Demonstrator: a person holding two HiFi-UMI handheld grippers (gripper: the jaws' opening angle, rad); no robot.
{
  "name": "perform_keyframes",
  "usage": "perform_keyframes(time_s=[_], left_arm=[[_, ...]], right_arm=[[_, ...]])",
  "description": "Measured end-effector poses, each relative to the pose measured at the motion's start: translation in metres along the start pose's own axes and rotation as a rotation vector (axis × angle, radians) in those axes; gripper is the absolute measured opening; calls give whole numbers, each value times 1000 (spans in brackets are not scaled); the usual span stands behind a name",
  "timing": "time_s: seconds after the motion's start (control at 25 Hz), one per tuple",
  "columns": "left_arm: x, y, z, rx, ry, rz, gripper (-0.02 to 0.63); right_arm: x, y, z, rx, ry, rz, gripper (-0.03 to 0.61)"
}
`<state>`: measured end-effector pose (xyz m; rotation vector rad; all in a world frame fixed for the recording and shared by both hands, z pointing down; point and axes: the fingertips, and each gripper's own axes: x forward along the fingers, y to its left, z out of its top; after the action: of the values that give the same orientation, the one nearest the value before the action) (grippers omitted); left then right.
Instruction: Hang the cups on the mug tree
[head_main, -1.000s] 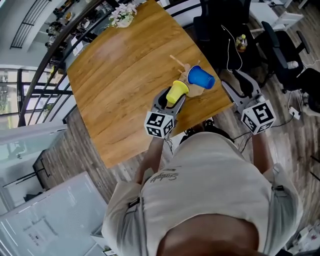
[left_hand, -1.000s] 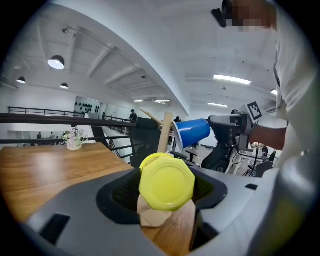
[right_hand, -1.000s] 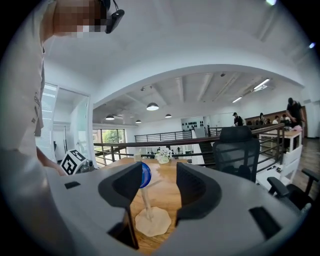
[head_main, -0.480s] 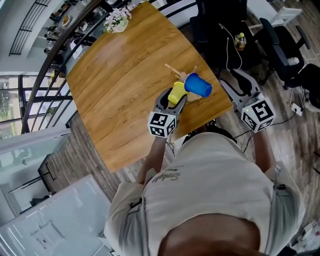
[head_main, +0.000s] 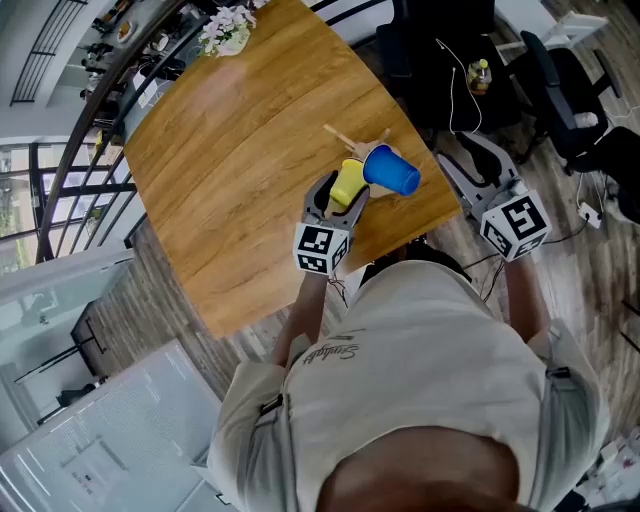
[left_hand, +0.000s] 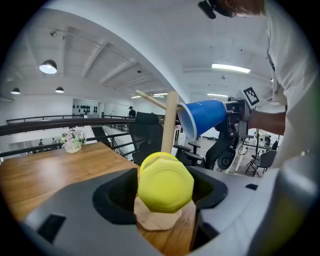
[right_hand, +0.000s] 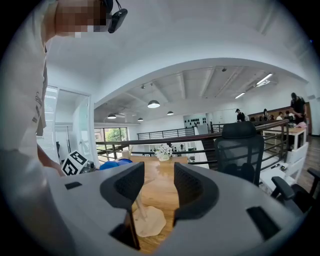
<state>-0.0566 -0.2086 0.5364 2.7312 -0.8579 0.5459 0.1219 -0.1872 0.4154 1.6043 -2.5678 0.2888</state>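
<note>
Left gripper (head_main: 338, 200) had the yellow cup (head_main: 349, 183) between its jaws, and the pads seemed to press it from both sides, so I judged it as held. In the left gripper view the cup's flat bottom faced the camera. Its long axis therefore ran along the jaws, and its mouth pointed away, toward the mug tree (left_hand: 170, 122). No handle of this cup could be seen.

Just behind the cup and a little lower lay the wooden base (left_hand: 157, 220) of the tree, on the table (head_main: 230, 160) near its edge. The pole rose straight up from behind the cup, so the tree stood directly in front of this gripper and very near. One bare peg (left_hand: 150, 100) slanted up and to the left from the pole. On the other side of the pole the blue cup (head_main: 392, 172) already hung, tilted, with its mouth turned to the pole.

As a judgement, the coming move depended on this: the free peg was above the yellow cup and to the left, so the cup had to go up and over the peg's tip.

Farther off, the right gripper (right_hand: 159, 187) was beyond the table edge, well apart from the tree. Its jaws were closing with nothing between them. The left hand was clearly the nearer one.
</note>
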Motion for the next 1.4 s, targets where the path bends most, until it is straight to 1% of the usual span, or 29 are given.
perform_keyframes(time_s=[0.28,0.36,0.6,0.76,0.84,0.88,0.92,0.96,1.0,1.08,1.2,1.28,1.4], left_arm=[[-16,2,8,5,-44,25,290],[-25,2,10,1,-54,31,290],[-60,8,14,-32,-105,62,288],[-95,14,37,-53,-200,105,285],[-112,14,53,-44,-256,120,256],[-120,13,61,-39,-283,121,230],[-129,12,69,-37,-309,115,191],[-136,11,77,-37,-333,107,139],[-143,10,83,-38,-351,100,104],[-156,10,93,-32,-375,105,87],[-172,12,103,-7,-390,153,41],[-180,14,108,9,-394,179,35],[-190,16,111,-5,-404,205,25]], right_arm=[[5,12,5,-9,-21,34,176],[4,17,8,-17,-35,35,165],[1,30,29,-44,-105,22,73],[2,45,44,-62,-142,36,22],[4,54,50,-77,-156,53,15],[5,59,54,-83,-164,62,12],[6,65,58,-88,-171,71,9],[7,71,62,-94,-179,81,6],[9,77,67,-102,-187,92,6],[12,89,78,-129,-204,113,6],[16,104,87,-172,-233,123,-5],[19,111,88,-189,-241,122,-6],[20,119,90,-183,-249,122,-6]])
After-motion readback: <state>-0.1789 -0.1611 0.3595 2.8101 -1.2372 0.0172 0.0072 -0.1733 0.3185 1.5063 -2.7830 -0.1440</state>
